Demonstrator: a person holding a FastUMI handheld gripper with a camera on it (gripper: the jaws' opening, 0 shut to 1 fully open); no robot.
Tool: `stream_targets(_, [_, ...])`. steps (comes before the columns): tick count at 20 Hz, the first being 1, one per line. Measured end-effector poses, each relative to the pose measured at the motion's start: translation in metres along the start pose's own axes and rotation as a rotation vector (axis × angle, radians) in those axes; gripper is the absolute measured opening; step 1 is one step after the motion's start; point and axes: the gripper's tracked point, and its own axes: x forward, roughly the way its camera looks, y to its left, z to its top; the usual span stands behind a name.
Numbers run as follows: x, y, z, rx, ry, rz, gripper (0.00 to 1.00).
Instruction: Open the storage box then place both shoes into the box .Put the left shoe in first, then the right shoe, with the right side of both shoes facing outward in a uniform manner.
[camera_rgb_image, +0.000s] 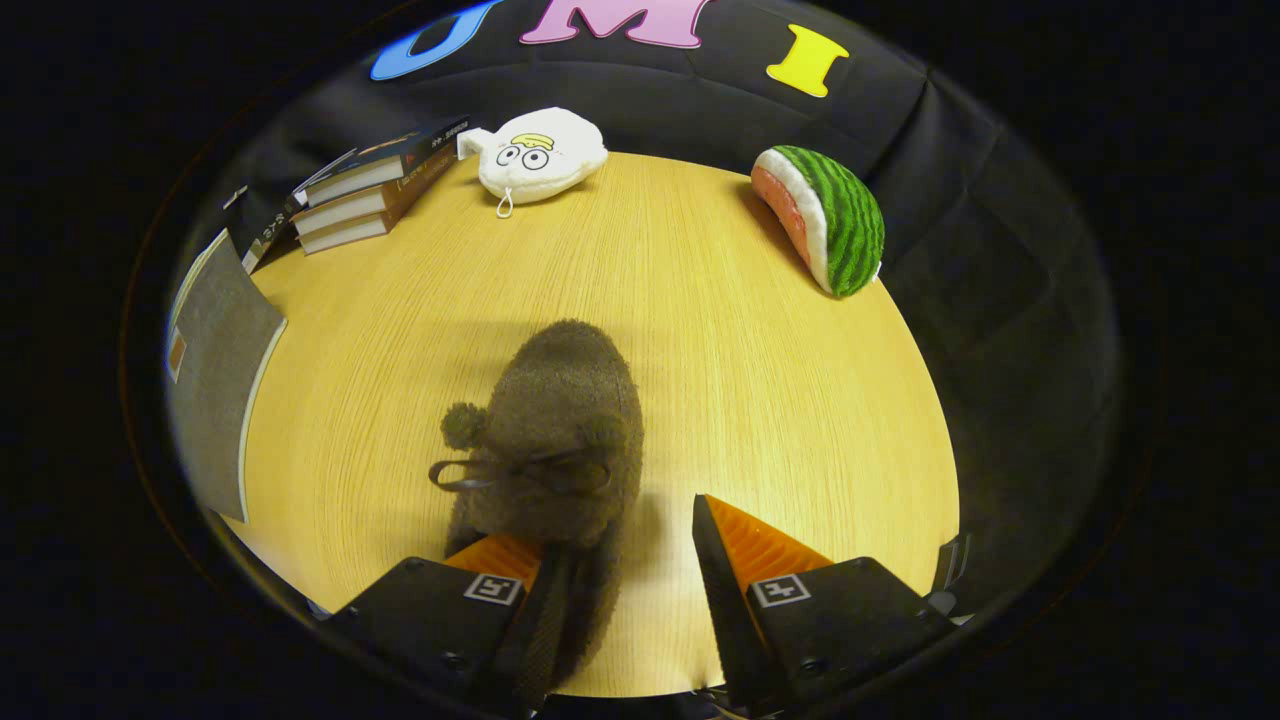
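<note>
The gripper (625, 560) is held wide open, with nothing gripped. The furry brown shoe (555, 440) is touched by the left finger, likely so it can be grabbed.

Square black-and-white markers printed on each finger (486, 588) of the gripper (620, 560), one per black housing, coded patterns rather than words. Lettering along the spines of the stacked books (370, 190), left of the white plush toy (540, 152), too small and blurred to read. Perhaps a small printed patch on the grey booklet (215, 370) nearer than those books, not legible. Drawn cartoon eyes and a yellow mark on the white plush toy, no words. Fingers spread apart, the left one touching the brown fuzzy shoe (560, 430)
</note>
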Motion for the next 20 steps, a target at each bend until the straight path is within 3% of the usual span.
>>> stream_targets(2, [0.007, 0.005, 0.000, -0.001, 0.013, 0.002, 0.48])
stream_targets(4, [0.008, 0.009, 0.002, 0.003, 0.004, -0.010, 0.36])
stream_targets(5, [0.007, 0.008, 0.000, 0.001, 0.011, -0.018, 0.16])
stream_targets(6, [0.006, 0.010, 0.000, 0.001, 0.020, -0.015, 0.09])
stream_targets(14, [-0.064, 0.028, 0.036, 0.185, -0.032, 0.079, 0.06])
stream_targets(20, [-0.137, 0.106, 0.096, 0.224, -0.064, 0.233, 0.06])
